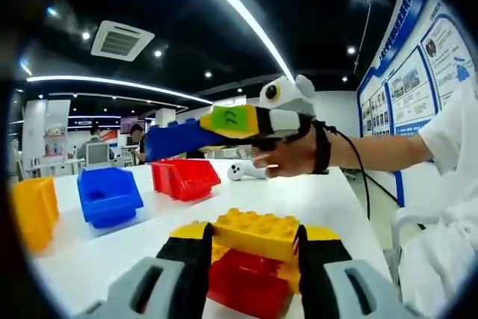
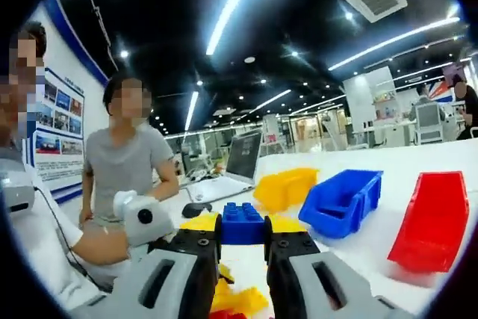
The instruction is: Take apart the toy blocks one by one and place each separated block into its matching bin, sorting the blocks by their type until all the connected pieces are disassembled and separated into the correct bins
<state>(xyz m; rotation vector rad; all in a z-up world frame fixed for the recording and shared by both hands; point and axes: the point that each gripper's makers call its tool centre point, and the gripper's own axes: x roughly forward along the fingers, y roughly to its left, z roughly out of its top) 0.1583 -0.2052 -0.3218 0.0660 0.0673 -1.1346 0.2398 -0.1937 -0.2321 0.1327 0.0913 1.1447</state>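
left gripper (image 1: pixel 250 255) jaws clamp yellow-red stack (image 1: pixel 252 259) | right gripper (image 2: pixel 243 248) jaws pinch blue block (image 2: pixel 243 223)

In the left gripper view, the jaws cover both sides of the yellow block (image 1: pixel 258 234), and the red block (image 1: pixel 250 283) beneath runs off the bottom edge. In the right gripper view, the jaws hide the blue block's (image 2: pixel 243 223) lower part.

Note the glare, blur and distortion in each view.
Left gripper view: ceiling light strips curve from fisheye distortion, the table is glare-washed, the near stacked blocks look soft. Right gripper view: bowed ceiling lights, the red bin stretched at the edge, the blue block fairly sharp.
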